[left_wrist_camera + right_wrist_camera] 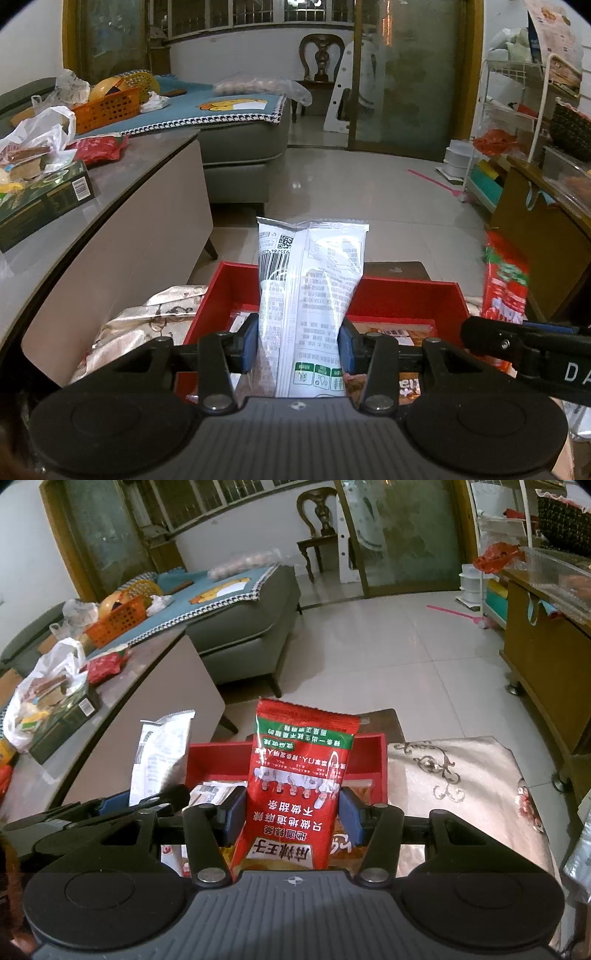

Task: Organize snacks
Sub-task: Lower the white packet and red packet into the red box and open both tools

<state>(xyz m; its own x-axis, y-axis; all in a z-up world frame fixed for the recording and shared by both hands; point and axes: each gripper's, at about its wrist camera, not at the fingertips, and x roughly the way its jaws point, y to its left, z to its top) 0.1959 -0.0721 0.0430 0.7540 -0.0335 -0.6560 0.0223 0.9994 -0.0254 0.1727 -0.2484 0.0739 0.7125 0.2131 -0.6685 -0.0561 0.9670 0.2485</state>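
Your left gripper [297, 347] is clamped on the white packet [308, 295], your right gripper [293, 814] on the red packet [299, 786]; both packets stand lengthwise above the red box [402, 295], just ahead and below; left sits nearer its middle.
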